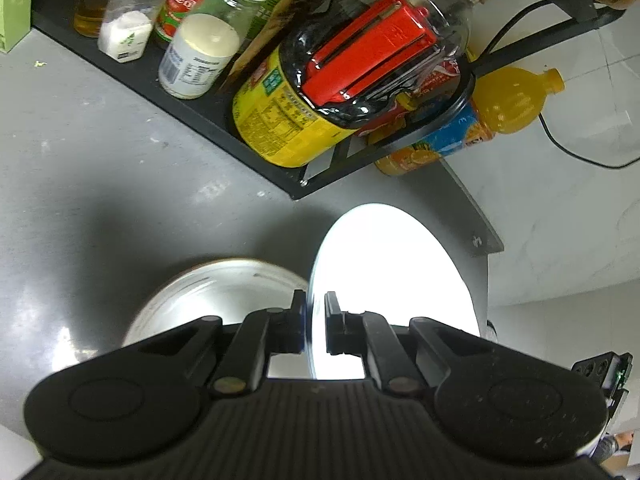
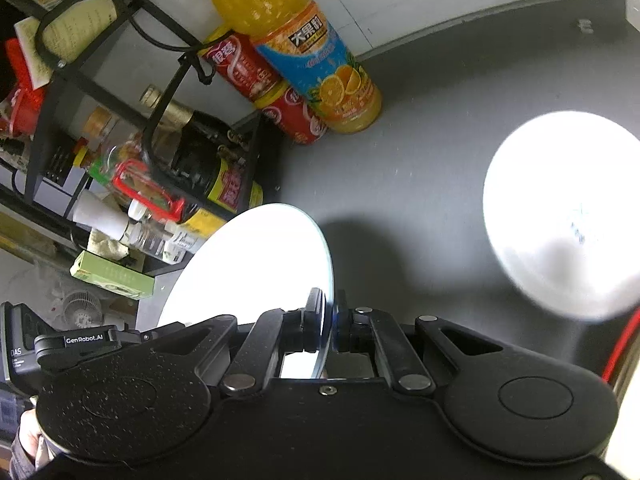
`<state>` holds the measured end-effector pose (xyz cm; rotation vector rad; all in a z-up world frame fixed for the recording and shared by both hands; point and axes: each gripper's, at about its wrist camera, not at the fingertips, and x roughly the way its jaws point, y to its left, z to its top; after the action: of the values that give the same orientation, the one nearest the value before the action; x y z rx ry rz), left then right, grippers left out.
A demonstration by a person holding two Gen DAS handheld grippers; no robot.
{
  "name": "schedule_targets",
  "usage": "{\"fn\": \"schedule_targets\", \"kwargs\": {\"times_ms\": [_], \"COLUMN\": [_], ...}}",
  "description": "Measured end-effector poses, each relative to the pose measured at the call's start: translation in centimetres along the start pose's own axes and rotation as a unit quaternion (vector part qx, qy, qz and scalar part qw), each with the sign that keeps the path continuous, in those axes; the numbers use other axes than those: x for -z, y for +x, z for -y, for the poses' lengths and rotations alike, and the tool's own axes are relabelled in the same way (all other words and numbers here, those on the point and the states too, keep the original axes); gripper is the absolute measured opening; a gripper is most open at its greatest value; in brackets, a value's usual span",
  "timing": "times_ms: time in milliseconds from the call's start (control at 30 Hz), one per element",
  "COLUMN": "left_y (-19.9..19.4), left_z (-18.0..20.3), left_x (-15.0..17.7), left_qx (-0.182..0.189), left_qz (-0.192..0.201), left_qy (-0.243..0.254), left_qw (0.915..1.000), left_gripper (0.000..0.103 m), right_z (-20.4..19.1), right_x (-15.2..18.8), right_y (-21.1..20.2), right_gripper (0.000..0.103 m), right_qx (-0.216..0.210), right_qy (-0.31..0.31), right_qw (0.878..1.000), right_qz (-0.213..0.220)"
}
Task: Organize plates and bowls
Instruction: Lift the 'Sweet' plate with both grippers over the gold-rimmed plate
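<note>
A white plate [image 1: 392,280] hangs tilted above the grey table [image 1: 100,160], held by its rim from two sides. My left gripper [image 1: 316,300] is shut on the plate's left rim. In the right wrist view the same plate [image 2: 256,264] spreads to the left, and my right gripper [image 2: 330,300] is shut on its right rim. A silvery round dish [image 1: 216,300] lies on the table under and left of the left gripper. Another white round dish [image 2: 560,216], blurred, lies on the table [image 2: 440,100] to the right.
A black wire rack [image 1: 256,168] with jars, sauce bottles and a yellow-labelled jug [image 1: 288,120] stands just beyond the plate. An orange juice bottle [image 2: 304,48] and red cans [image 2: 248,68] stand by the white wall. The table edge [image 1: 480,232] runs close on the right.
</note>
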<state>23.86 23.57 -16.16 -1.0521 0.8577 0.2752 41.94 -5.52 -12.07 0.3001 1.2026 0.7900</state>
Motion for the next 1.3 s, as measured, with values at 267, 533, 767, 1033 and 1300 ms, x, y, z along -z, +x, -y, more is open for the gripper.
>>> {"fn": "schedule_targets", "kwargs": {"times_ms": [267, 533, 767, 1033, 1300], "left_y": [-0.9, -1.3, -1.2, -1.0, 0.1], "left_z": [-2.0, -3.7, -5.4, -6.4, -6.6], "left_x": [1.1, 2.1, 2.1, 2.4, 2.5], "left_qx": [0.000, 0.000, -0.003, -0.024, -0.041], "left_qz": [-0.023, -0.035, -0.037, -0.041, -0.051], "left_qy": [0.006, 0.013, 0.008, 0.010, 0.022], "left_qw": [0.9997, 0.9993, 0.9993, 0.9988, 0.9976], "left_gripper": [0.006, 0.006, 0.007, 0.007, 0.008], "right_z": [-0.7, -1.4, -1.9, -2.4, -2.6], "right_x": [3.5, 6.4, 7.5, 8.1, 8.4], "right_y": [-0.6, -0.7, -0.1, 0.6, 0.9], "right_gripper": [0.005, 0.005, 0.005, 0.005, 0.005], "right_qx": [0.014, 0.027, 0.036, 0.046, 0.070], "right_qy": [0.020, 0.035, 0.032, 0.031, 0.032], "right_qw": [1.000, 0.999, 0.999, 0.998, 0.997], "right_qz": [0.019, 0.025, 0.026, 0.023, 0.018]}}
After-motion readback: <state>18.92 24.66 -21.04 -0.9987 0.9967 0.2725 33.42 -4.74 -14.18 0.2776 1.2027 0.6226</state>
